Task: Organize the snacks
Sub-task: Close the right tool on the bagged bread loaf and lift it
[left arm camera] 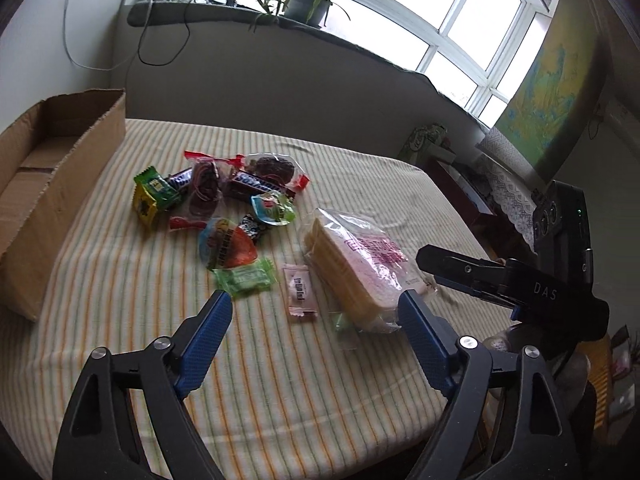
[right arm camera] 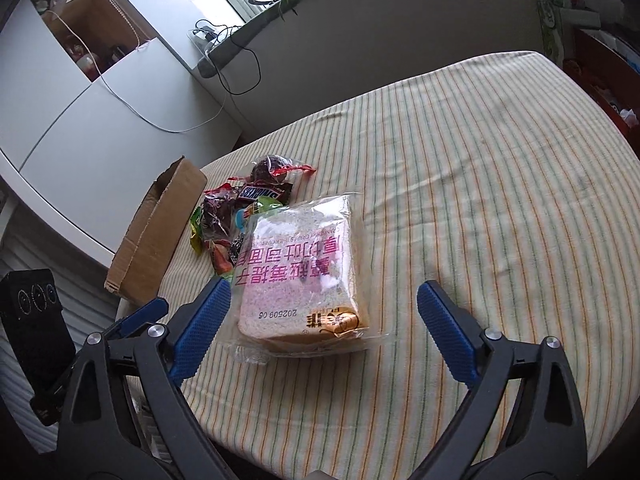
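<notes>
A bench [left arm camera: 120, 360] covered in a striped green, orange and cream cloth holds a scatter of snacks. Both tools hover above its near edge, each with its blue-padded fingers spread wide and holding nothing. The left tool [left arm camera: 316, 308] points at a small pink sachet [left arm camera: 300, 290] lying flat on the cloth, with a green candy [left arm camera: 248, 278] just to the left. To the right of the sachet lies a bread bag [left arm camera: 356, 268], a clear bag of sliced bread with pink print. The right tool [right arm camera: 324, 300] is poised over the near end of this bread bag [right arm camera: 300, 272], its fingers on either side of the bag and not touching it. Beyond the bread sits a pile [left arm camera: 224, 196] of mixed wrapped sweets, including a Snickers bar [left arm camera: 256, 186]. An open cardboard box [left arm camera: 52, 184] stands at the left edge of the bench, well apart from the bread. A potted plant [left arm camera: 308, 4] sits on the windowsill behind.
</notes>
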### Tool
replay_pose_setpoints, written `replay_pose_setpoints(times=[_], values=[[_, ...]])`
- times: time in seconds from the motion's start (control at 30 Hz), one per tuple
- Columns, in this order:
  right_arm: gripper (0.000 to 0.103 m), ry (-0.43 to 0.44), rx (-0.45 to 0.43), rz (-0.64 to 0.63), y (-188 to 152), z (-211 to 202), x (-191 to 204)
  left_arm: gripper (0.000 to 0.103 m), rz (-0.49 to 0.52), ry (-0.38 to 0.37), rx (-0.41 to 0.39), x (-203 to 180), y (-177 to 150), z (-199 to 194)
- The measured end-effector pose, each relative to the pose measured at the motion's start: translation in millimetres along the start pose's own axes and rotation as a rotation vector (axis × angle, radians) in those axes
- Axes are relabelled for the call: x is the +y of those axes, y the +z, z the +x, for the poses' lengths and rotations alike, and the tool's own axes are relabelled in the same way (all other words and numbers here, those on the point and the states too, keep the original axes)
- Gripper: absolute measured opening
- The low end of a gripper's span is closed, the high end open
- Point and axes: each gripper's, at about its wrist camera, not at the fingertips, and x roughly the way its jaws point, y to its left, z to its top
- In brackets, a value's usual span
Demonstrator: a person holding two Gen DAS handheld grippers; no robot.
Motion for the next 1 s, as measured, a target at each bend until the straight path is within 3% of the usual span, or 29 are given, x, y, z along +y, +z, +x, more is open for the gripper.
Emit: replay_pose_setpoints(times=[0.07, 0.27, 0.6, 0.73, 1.0], values=[[0.088, 0.027, 0.021, 0.019, 4, 6, -6, 0.072, 0.003, -0.012, 0.020, -2, 2, 12], [0.073, 0.067, 0.086, 0.031, 11, 28, -14, 0.066, -0.026, -0.073, 0.058, -2, 7, 33], [0.065, 0.144, 0.130, 0.050, 16, 39, -16, 0.053, -0.016, -0.143, 0.103, -11, 12, 55], [0.062, 0.144, 0.135, 0.042, 16, 40, -13, 0.053, 0.001, -0.171, 0.132, -15, 12, 63], [0.061, 0.122, 0.134, 0.006, 16, 36, 4, 0.052, 0.049, -0.158, 0.112, -23, 13, 59]])
